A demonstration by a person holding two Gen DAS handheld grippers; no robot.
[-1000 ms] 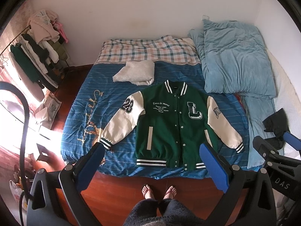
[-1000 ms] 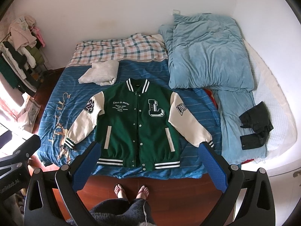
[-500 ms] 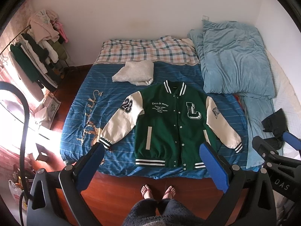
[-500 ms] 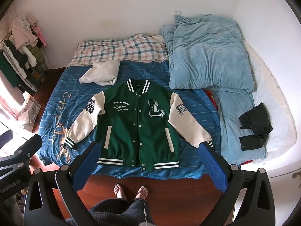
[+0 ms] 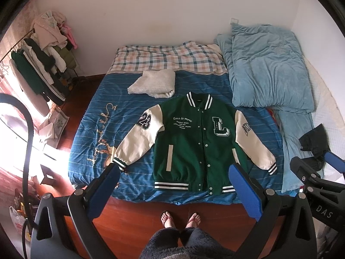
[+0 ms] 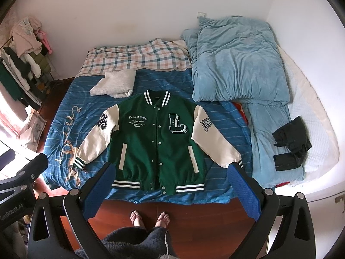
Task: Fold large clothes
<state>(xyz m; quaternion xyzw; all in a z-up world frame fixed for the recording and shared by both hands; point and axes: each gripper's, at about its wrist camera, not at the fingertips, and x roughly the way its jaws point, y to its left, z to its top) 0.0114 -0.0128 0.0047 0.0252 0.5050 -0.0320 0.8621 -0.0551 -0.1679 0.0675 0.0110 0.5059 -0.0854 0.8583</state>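
Observation:
A green varsity jacket [image 5: 194, 142] with cream sleeves lies flat, front up and buttoned, sleeves spread, near the front edge of the bed [image 5: 90, 133]; it also shows in the right wrist view [image 6: 155, 142]. My left gripper [image 5: 172, 170] is open and empty, held high above the floor in front of the bed. My right gripper [image 6: 170, 170] is open and empty too, held beside it at the same height. Its body shows at the right of the left wrist view [image 5: 310, 179].
A folded white towel [image 5: 153, 83] and a plaid sheet [image 5: 168, 58] lie at the bed's far end. A light blue duvet [image 5: 267, 69] and dark clothing [image 6: 291, 144] lie right. A clothes rack [image 5: 36, 64] stands left. The person's feet [image 5: 180, 219] stand on the wooden floor.
Both views have shifted very slightly; the jacket and both open grippers stay as they were.

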